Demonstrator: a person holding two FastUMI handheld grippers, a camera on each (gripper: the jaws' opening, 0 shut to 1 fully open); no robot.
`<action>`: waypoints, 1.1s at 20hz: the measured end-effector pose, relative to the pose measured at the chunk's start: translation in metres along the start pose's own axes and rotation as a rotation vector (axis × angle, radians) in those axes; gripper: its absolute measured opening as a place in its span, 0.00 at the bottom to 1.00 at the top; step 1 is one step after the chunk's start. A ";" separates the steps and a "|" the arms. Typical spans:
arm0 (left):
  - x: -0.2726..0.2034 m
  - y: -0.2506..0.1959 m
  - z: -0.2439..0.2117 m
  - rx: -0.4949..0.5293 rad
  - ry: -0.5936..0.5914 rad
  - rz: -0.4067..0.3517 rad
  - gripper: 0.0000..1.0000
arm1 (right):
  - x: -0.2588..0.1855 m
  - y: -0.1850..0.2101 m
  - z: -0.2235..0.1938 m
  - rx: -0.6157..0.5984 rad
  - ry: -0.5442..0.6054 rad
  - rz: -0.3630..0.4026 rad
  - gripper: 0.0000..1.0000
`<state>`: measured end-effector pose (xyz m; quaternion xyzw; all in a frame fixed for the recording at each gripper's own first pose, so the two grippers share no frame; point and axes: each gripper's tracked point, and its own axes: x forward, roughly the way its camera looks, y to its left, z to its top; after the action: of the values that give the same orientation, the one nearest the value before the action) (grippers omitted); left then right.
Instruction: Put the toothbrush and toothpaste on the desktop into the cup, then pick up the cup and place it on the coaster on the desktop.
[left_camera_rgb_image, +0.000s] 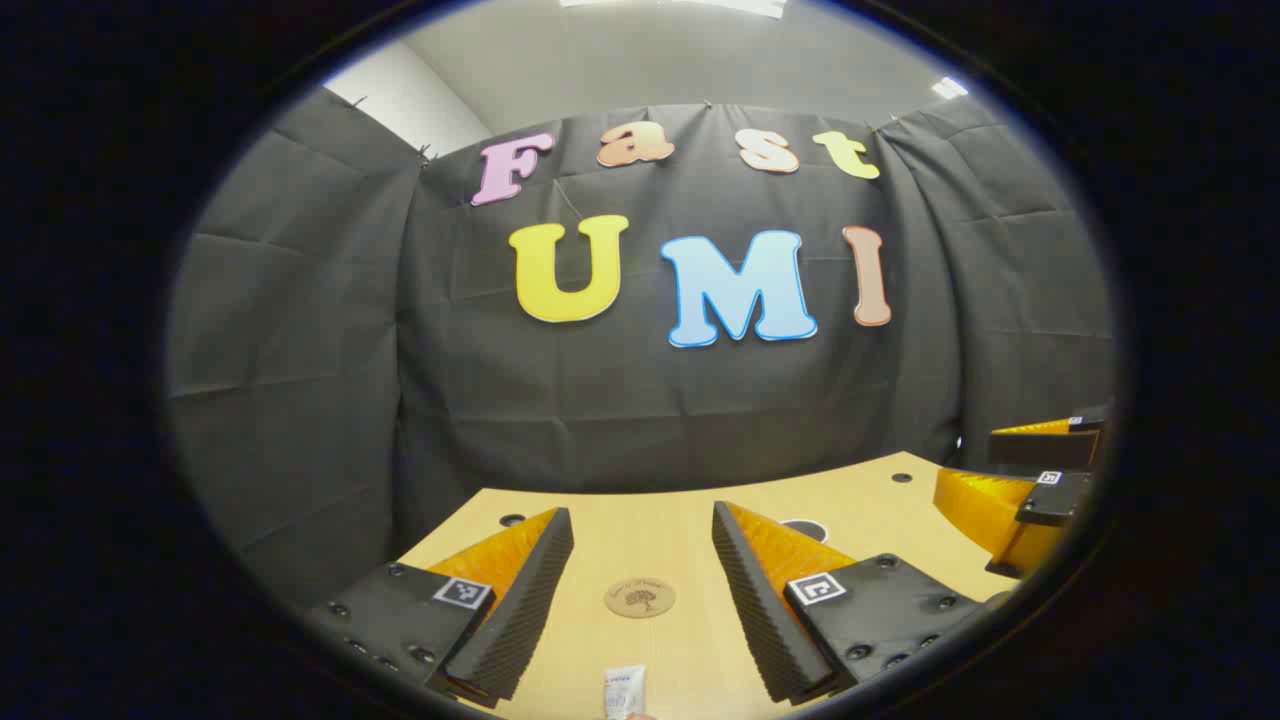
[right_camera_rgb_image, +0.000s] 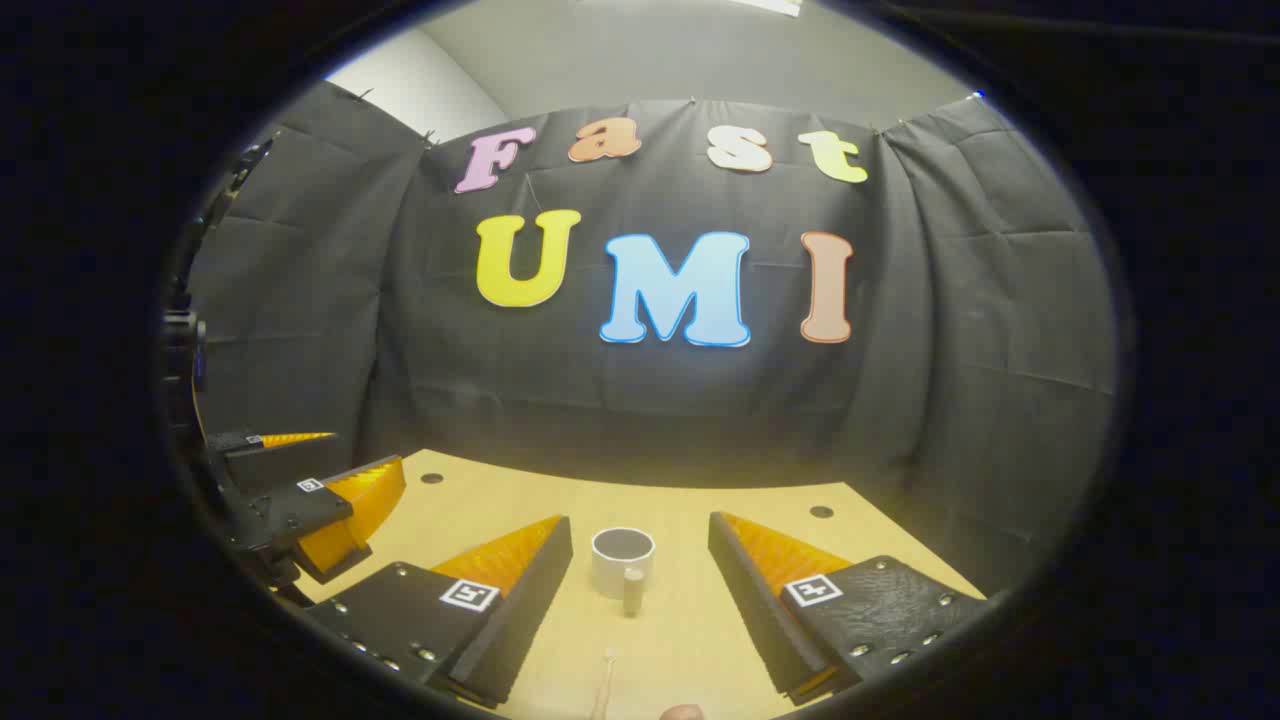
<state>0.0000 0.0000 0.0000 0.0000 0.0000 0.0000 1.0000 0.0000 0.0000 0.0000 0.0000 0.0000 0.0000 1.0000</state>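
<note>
My left gripper (left_camera_rgb_image: 640, 515) is open above the light wooden desktop (left_camera_rgb_image: 660, 545). A round brown coaster (left_camera_rgb_image: 640, 598) lies between its fingers, farther out. The white toothpaste tube (left_camera_rgb_image: 624, 692) pokes in at the bottom edge. The cup's rim (left_camera_rgb_image: 806, 524) peeks out behind the right-hand finger. My right gripper (right_camera_rgb_image: 640, 520) is also open, with the white cup (right_camera_rgb_image: 622, 560) standing upright on the desk straight ahead between its fingers, a small dark handle (right_camera_rgb_image: 633, 590) facing me. The thin toothbrush (right_camera_rgb_image: 605, 685) lies just below the cup, near the bottom edge.
Black cloth walls close the desk at the back and sides. Small dark holes (left_camera_rgb_image: 512, 520) (right_camera_rgb_image: 821, 511) mark the desk's far corners. The right gripper (left_camera_rgb_image: 985, 465) shows at the left gripper view's right edge, the left gripper (right_camera_rgb_image: 365, 450) at the right gripper view's left edge.
</note>
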 end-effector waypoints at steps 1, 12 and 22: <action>0.001 0.001 0.000 0.002 0.003 0.000 0.92 | 0.001 0.001 0.000 0.003 0.004 0.002 0.87; 0.007 0.006 -0.005 0.012 0.034 0.007 0.92 | 0.006 0.003 -0.013 0.029 0.059 0.007 0.87; 0.015 0.010 -0.049 0.013 0.177 -0.018 0.92 | 0.014 0.007 -0.055 0.070 0.247 0.019 0.88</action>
<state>0.0149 0.0096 -0.0489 0.0067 0.0882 -0.0091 0.9960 0.0136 0.0071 -0.0551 0.0350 0.1229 0.0094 0.9918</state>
